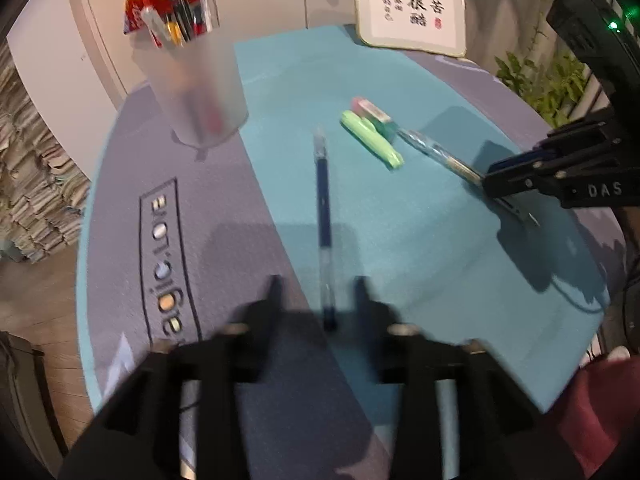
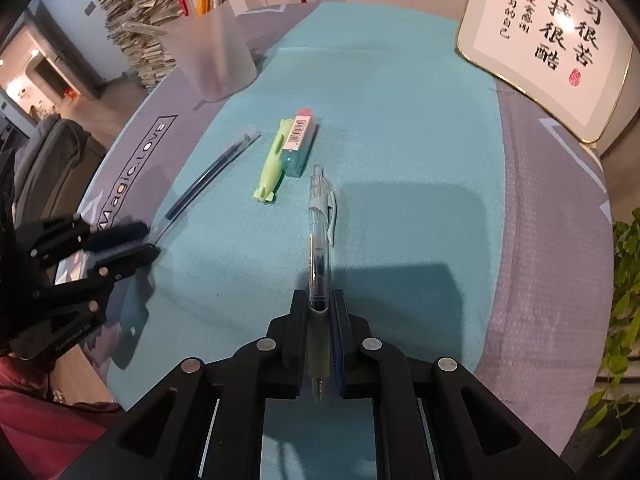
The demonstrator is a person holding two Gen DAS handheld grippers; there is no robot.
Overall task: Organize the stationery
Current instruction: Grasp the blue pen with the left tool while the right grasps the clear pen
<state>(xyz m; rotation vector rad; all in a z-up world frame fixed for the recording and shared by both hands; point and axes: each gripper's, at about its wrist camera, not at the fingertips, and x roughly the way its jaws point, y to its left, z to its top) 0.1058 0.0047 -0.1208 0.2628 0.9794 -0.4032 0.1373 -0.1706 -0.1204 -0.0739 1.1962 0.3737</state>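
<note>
Clear pen (image 2: 319,236) lengthwise between closed right gripper (image 2: 319,308) jaws, clicker forward

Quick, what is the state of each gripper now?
Left gripper: open, around the dark blue pen, not gripping.
Right gripper: closed on the clear pen.

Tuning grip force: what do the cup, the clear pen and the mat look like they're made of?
Cup: frosted translucent plastic, matte; pens inside show only as blurred colour.
Clear pen, clamped in the right gripper: glossy transparent plastic; the refill shows through the barrel.
Teal mat: soft felt-like fabric, probably; fuzzy nap, no shine.
</note>
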